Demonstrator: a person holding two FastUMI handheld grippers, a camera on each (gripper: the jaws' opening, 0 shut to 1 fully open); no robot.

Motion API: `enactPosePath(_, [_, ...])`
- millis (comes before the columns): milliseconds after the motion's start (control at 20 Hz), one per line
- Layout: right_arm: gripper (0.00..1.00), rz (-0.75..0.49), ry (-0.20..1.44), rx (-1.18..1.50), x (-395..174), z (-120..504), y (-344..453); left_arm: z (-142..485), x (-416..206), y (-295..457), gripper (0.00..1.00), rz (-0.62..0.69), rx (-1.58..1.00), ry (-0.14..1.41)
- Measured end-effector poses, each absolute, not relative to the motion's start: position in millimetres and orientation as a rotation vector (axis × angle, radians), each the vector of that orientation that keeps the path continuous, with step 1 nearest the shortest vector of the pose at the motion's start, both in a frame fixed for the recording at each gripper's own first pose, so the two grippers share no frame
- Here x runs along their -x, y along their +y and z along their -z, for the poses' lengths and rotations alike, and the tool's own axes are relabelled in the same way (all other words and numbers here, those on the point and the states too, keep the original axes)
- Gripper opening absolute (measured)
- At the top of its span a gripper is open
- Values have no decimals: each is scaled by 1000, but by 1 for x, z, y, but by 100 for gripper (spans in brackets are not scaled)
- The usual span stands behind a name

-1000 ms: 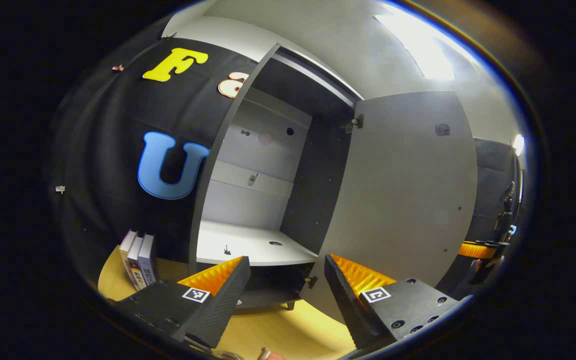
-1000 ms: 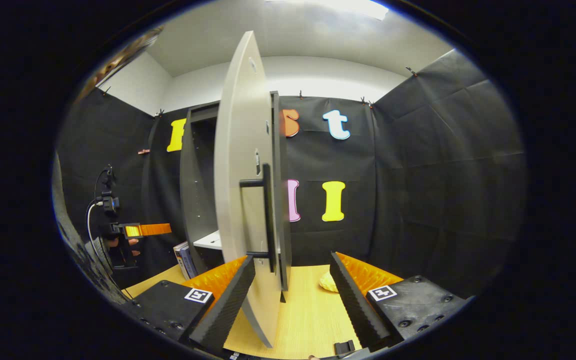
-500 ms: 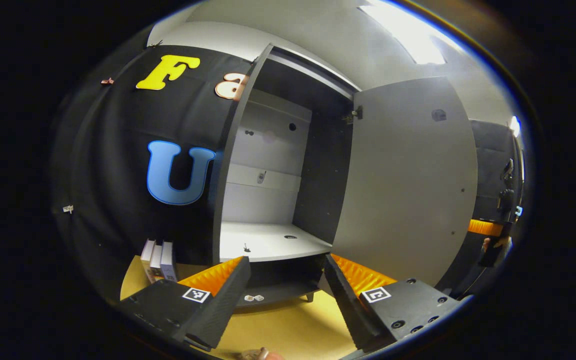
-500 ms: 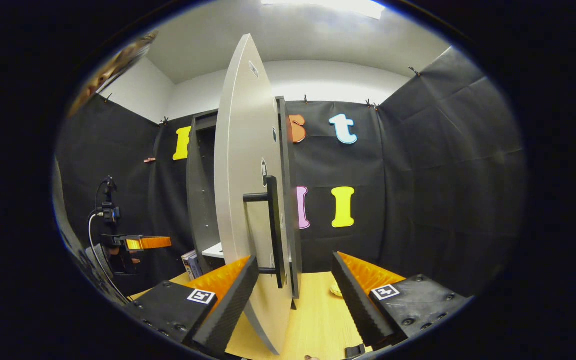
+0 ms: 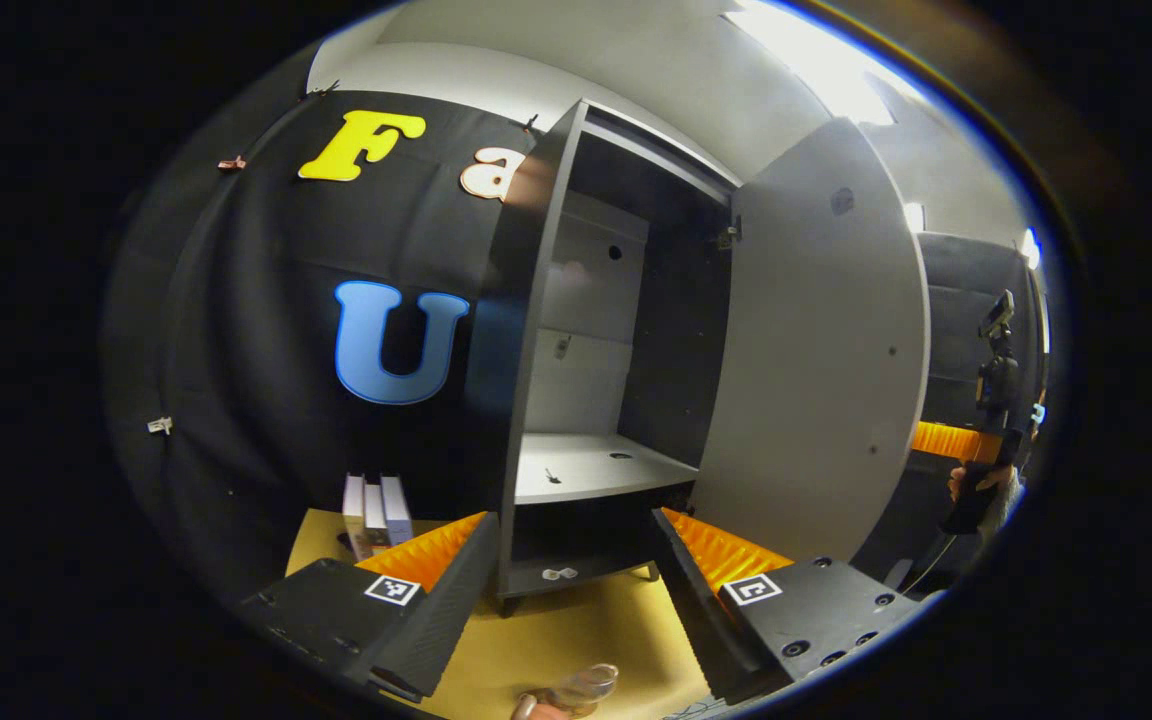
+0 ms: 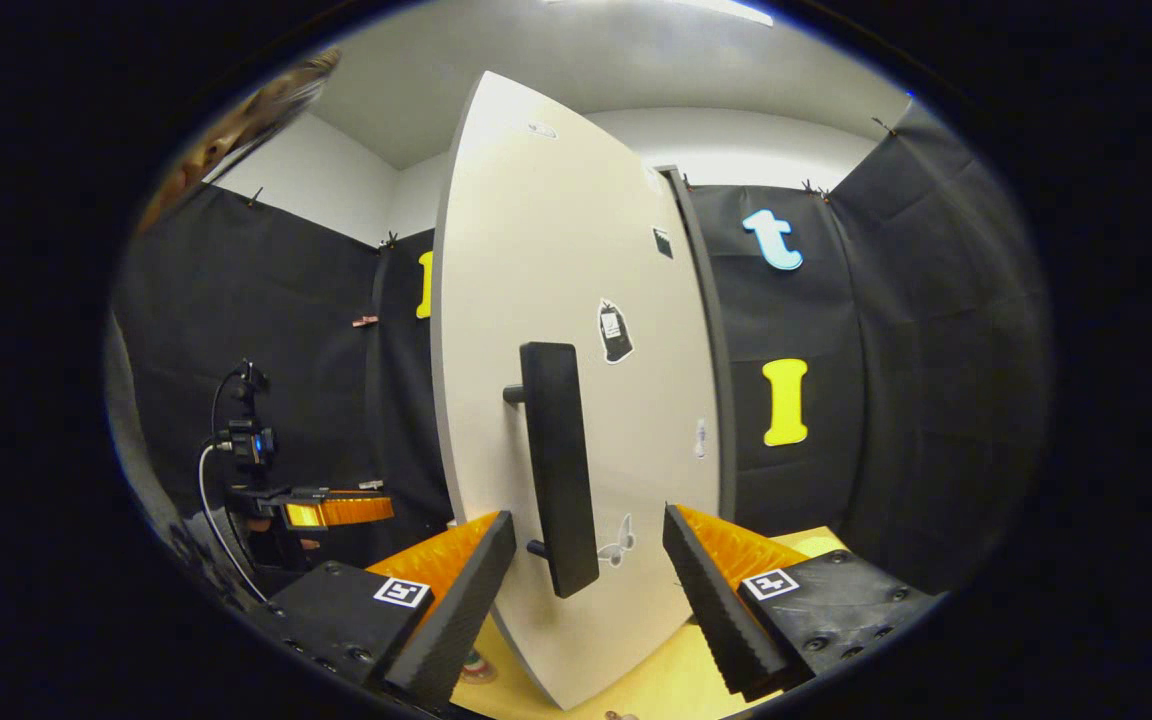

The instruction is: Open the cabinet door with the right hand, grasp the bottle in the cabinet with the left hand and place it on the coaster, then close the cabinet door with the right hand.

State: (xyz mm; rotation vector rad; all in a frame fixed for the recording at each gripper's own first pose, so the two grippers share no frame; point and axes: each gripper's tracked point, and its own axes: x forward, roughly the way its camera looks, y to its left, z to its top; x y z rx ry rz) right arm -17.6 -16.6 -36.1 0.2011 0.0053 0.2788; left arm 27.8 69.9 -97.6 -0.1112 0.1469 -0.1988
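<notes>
Since 1 second ago the cabinet door point(image 6: 576, 400) has swung toward closed, its flat black handle point(image 6: 558, 470) facing the right gripper point(image 6: 588, 580), whose 2 ridged fingers gape wide around it, not pressing. Push squarely on the smooth pale panel. The left gripper point(image 5: 572, 585) is wide, empty; below it lies the clear bottle point(image 5: 581, 688).

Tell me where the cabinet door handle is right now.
In the right gripper view the door handle stands upright on the open cabinet door, centred just above the gap between the open fingers of the right hand-held gripper, not clamped.
</notes>
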Motion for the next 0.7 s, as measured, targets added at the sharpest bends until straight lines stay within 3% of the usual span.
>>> enactPosePath(350, [97, -374, 39, -179, 10, 42, 22, 95, -12, 90, 94, 164, 127, 150])
enactPosePath(700, [97, -284, 70, -83, -7, 60, -40, 84, -21, 47, 94, 124, 134, 118])
